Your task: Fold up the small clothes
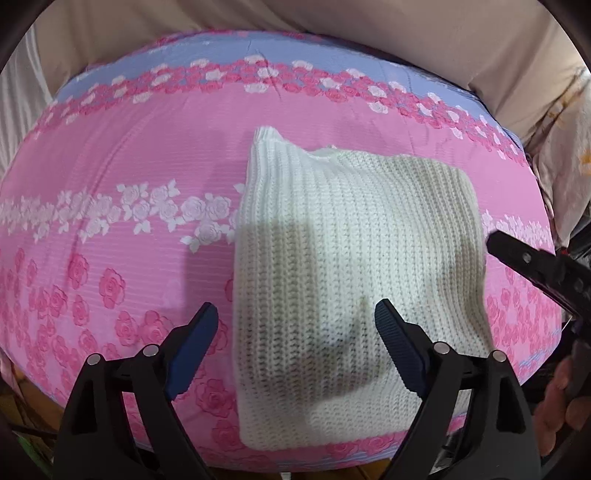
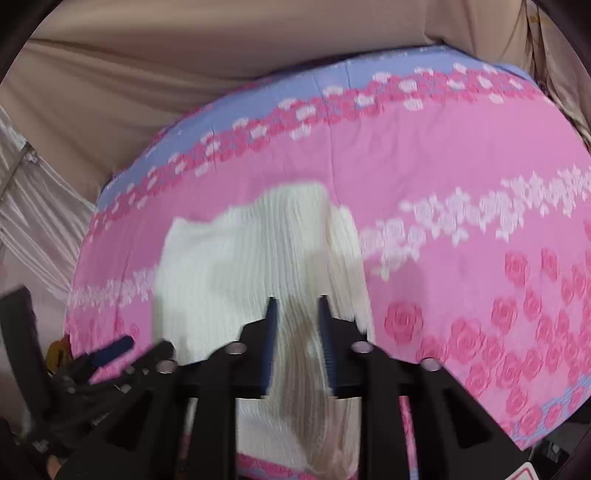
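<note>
We see a folded white knit sweater (image 1: 347, 280) lying flat on the pink rose bedsheet (image 1: 110, 192), right in front of both claws. Our left claw (image 1: 295, 332) is spread wide above it, holding nothing. Our right claw (image 2: 297, 314) is pinching a raised fold of the sweater.

I'm working in a home, most likely a bedroom — the surface under me wears a pink rose-print sheet (image 1: 147, 177) with a lavender band, beige draped fabric (image 1: 406, 33) hangs behind it, and a pale pleated curtain (image 2: 33, 206) falls at one side.
</note>
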Tool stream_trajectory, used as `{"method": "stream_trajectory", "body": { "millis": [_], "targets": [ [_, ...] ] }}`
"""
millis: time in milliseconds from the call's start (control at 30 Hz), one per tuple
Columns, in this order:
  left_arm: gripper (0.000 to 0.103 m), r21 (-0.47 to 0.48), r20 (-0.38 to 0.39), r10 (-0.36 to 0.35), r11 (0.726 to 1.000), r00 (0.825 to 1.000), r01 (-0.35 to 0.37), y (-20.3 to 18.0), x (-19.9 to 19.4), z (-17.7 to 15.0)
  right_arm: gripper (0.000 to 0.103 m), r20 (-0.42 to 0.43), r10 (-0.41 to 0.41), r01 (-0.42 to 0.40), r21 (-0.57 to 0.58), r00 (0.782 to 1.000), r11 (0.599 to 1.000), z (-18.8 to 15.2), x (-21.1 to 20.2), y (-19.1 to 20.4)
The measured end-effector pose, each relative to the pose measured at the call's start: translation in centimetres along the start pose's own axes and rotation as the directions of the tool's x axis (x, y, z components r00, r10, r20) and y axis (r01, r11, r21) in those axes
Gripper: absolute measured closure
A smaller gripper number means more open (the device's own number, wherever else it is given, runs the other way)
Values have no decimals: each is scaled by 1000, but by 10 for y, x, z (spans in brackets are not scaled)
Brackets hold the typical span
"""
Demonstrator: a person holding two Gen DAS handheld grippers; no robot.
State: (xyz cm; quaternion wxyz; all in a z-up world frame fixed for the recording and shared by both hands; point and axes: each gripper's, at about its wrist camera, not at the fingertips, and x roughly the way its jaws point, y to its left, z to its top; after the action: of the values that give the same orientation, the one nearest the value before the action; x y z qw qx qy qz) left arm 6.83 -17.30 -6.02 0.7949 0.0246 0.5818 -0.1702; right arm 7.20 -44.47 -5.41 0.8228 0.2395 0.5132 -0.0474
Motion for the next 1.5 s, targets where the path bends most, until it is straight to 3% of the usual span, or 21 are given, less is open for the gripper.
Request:
{"method": "stream_trajectory", "body": {
  "millis": [67, 167, 233, 300, 333, 400, 433, 567, 700, 800, 833, 867, 933, 1033, 1167, 1300, 1367, 1500],
  "targets": [
    [19, -17, -13, 6, 1000, 1000, -6, 1, 5, 0, 63, -48, 25, -23, 35, 999, 999, 9, 24, -11],
    [19, -30, -3, 6, 1000, 1000, -6, 5, -1, -2, 88, -100, 74, -67, 68, 992, 995, -12, 30, -25],
    [18, -28, 25, 23, 999, 999, -22, 8, -7, -4, 89, 16, 145, -146, 79, 989, 986, -12, -5, -22],
    [18, -39, 19, 33, 999, 999, -33, 13, -4, -5, 89, 76, 134, -139, 64, 988, 988, -11, -25, -26],
    [18, -50, -5, 29, 998, 1000, -29, 15, 2, -6, 89, 61, 108, -112, 63, 992, 992, -10, -19, -31],
    [18, -46, -47, 20, 999, 999, -22, 14, 13, -9, 84, -97, 42, -37, 59, 994, 998, -14, 27, -44],
    [18, -42, -52, 23, 999, 998, -25, 15, 14, -11, 81, -117, 52, -43, 74, 992, 996, -19, 40, -50],
    [18, -61, -27, -5, 998, 1000, 3, 21, 1, -15, 71, -23, 134, -127, 181, 991, 975, -27, 4, -52],
    [17, -90, -39, -19, 996, 999, 16, 31, -1, -24, 72, -8, 55, -54, 89, 998, 995, -63, -35, -40],
    [16, -139, -78, -45, 990, 996, 34, 36, 10, -26, 77, -113, -23, 24, 8, 993, 1000, -101, -17, -36],
    [15, -143, -91, -44, 989, 995, 31, 36, 14, -26, 75, -137, -39, 39, -4, 990, 999, -112, -4, -44],
    [15, -141, -94, -36, 990, 995, 23, 34, 15, -26, 56, -144, -31, 34, 19, 989, 999, -119, 9, -50],
    [17, -118, -74, -33, 993, 997, 24, 28, 7, -26, 55, -150, 34, -14, 133, 988, 991, -117, 7, -58],
    [15, -99, -47, -66, 993, 997, 61, 19, -2, -24, 55, -62, 27, -18, 131, 998, 991, -105, -24, -51],
    [14, -143, -120, -110, 985, 987, 92, 22, 17, -27, 26, -53, 12, -6, 121, 999, 993, -95, -19, -51],
    [7, -224, -144, -177, 964, 974, 143, 36, 40, -26, 26, -156, 121, -84, 223, 980, 971, -107, 23, -63],
    [5, -260, -152, -214, 950, 965, 170, 39, 48, -27, 16, -114, 191, -152, 286, 975, 946, -107, 29, -65],
    [5, -294, -156, -251, 935, 955, 198, 38, 51, -28, 15, -116, 177, -138, 285, 977, 949, -97, 35, -57]
  ]
}}
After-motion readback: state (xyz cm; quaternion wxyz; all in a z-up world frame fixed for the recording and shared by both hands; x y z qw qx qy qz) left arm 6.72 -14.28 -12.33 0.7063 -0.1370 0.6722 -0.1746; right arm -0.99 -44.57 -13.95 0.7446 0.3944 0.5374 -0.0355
